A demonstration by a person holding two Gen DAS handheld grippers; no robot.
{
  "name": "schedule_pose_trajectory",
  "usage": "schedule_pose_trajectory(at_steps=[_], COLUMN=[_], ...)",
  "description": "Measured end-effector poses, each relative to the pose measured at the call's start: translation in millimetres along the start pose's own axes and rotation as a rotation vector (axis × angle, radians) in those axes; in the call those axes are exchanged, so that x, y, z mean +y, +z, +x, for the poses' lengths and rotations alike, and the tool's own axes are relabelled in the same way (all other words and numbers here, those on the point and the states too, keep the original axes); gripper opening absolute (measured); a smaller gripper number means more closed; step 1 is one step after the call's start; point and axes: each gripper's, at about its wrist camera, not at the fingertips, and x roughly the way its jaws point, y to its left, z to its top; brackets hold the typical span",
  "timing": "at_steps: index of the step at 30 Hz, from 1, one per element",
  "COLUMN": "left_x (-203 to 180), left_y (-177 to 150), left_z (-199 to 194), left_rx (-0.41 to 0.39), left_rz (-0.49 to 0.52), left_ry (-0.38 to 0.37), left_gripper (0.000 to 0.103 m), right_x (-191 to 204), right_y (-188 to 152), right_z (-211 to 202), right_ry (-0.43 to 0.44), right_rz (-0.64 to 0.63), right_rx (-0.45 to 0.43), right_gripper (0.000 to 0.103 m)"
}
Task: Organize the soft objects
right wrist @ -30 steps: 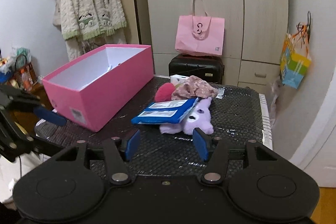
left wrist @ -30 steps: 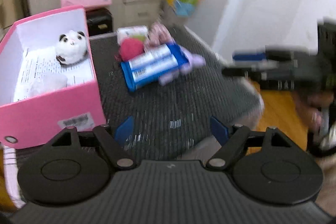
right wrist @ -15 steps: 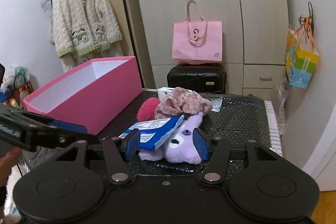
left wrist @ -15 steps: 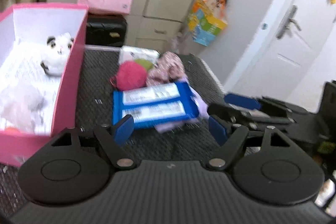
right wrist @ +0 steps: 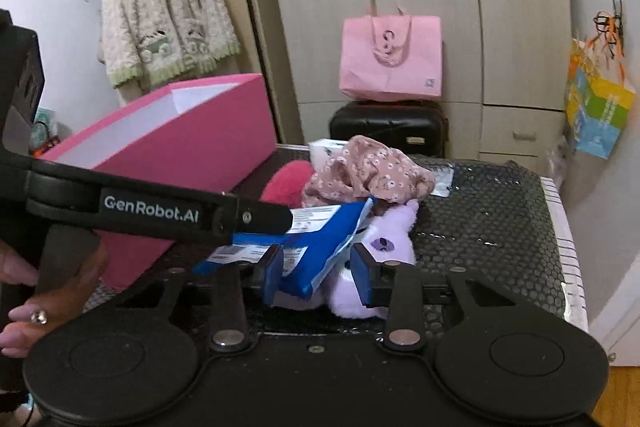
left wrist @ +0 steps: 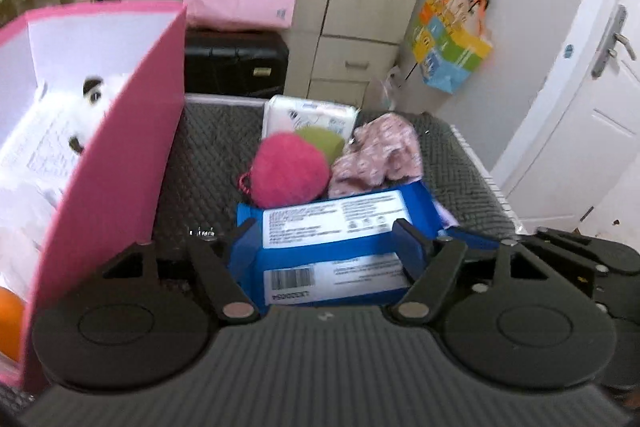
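A blue wipes pack [left wrist: 332, 227] lies tilted on a purple plush [right wrist: 388, 239] on the dark mat [left wrist: 212, 147]. My left gripper [left wrist: 326, 239] is right over the pack with its jaws closing. The pack shows between the fingers, but they do not clearly pinch it. One left finger [right wrist: 256, 217] reaches across the pack in the right wrist view. My right gripper [right wrist: 318, 273] is closing around the pack's corner [right wrist: 316, 267] and the plush's face. Behind lie a pink fuzzy ball [left wrist: 288, 171], a floral cloth [left wrist: 376, 155] and a white tissue pack [left wrist: 308, 113]. The pink box [left wrist: 112, 187] holds a panda plush [left wrist: 92, 107].
The box stands close on the left of the pile. A black suitcase [right wrist: 388, 123] with a pink bag [right wrist: 392, 63] sits behind the table, in front of wardrobes. The mat's right edge [right wrist: 556, 227] drops off near a white door [left wrist: 600, 107]. A hand [right wrist: 24, 307] holds the left tool.
Both grippers came forward and down onto the pile. The left one swung from beside the box to over the blue pack. Both pairs of jaws narrowed, the right one more.
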Motion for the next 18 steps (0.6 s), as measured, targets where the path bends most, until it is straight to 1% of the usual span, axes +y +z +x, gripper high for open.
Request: schedule_pose_trajectory(at_steps=[2, 4, 5, 6, 8, 10, 12, 14, 17, 18], left_x=[3, 6, 8, 9, 10, 9, 12, 18, 27, 27], left_y=[-2, -5, -6, -6, -10, -14, -17, -17, -18, -19], left_z=[4, 5, 5, 5, 4, 4, 4, 7, 11, 12], left_rx=[0.003, 0.005, 0.015, 0.014, 0.009, 0.007, 0.005, 0.016, 0.043, 0.044], left_rz=[-0.013, -0.03, -0.035, -0.042, -0.044, -0.039, -0.059, -0.096, -0.169, -0.178], left_ry=[0.017, 0.021, 0.007, 0.004, 0.009, 0.02, 0.004, -0.017, -0.058, -0.062], left_gripper=[0.071, 0.071, 0.071, 0.071, 0.072, 0.077, 0.079, 0.084, 0.085, 0.085], right_x=[4, 6, 6, 4, -1, -6, -8, -11, -16, -19], right_y=[0, -2, -3, -3, -4, -7, -11, -15, -19, -20], right_z=[-1, -1, -2, -3, -5, -5, -6, -7, -9, -9], right_ry=[-0.016, -0.025, -0.027, -0.027, -0.007, 0.008, 0.006, 0.011, 0.036, 0.047], right_rz=[-0.018, -0.032, -0.034, -0.03, -0.012, -0.002, 0.003, 0.024, 0.071, 0.086], right_rx=[-0.002, -0.002, 0.0, 0.0, 0.004, 0.008, 0.01, 0.007, 0.0, -0.003], right_gripper=[0.041, 0.038, 0.031, 0.027, 0.024, 0.023, 0.023, 0.023, 0.023, 0.023])
